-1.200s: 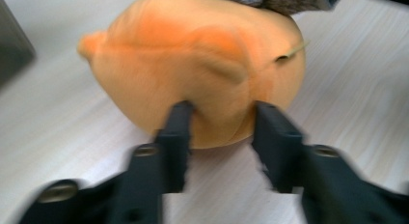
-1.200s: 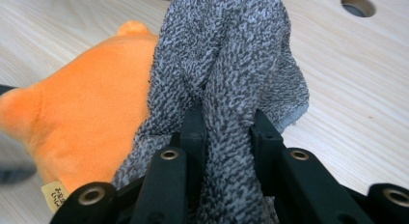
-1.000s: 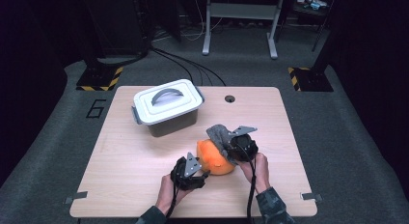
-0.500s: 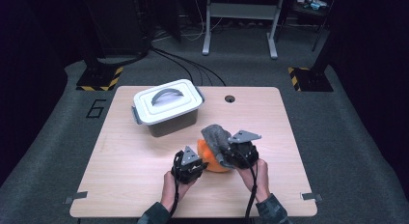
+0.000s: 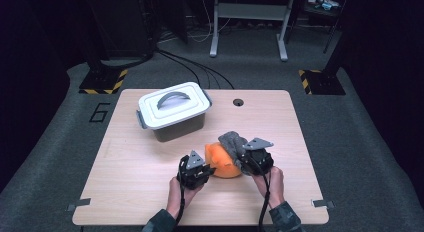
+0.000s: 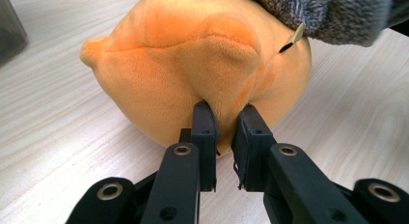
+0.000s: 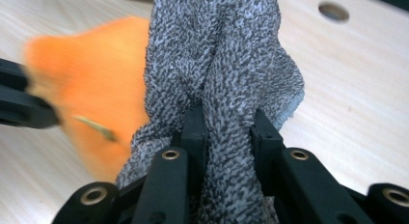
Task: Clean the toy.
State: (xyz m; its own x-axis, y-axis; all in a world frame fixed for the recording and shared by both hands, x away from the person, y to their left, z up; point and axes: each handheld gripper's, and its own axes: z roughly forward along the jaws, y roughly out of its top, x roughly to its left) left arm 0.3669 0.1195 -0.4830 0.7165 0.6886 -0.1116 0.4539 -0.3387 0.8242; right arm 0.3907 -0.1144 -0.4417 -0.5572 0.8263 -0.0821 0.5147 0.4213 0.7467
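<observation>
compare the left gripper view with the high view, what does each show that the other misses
Left gripper view alone: the left gripper pinching a fold of the orange plush toy between its pads, having just closed on it, and a small tag sticking out near the grey knit cloth.

High view alone: the lidded white box, the table's hole, both hands, and the right gripper holding the cloth.

Both: toy, cloth, wooden table.

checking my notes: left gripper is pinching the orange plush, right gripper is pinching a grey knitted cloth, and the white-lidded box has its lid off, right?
Not quite: the lid is on the box, handle up, as the high view shows. The rest holds: the left gripper pinches the orange plush and the right gripper pinches the grey knitted cloth.
</observation>
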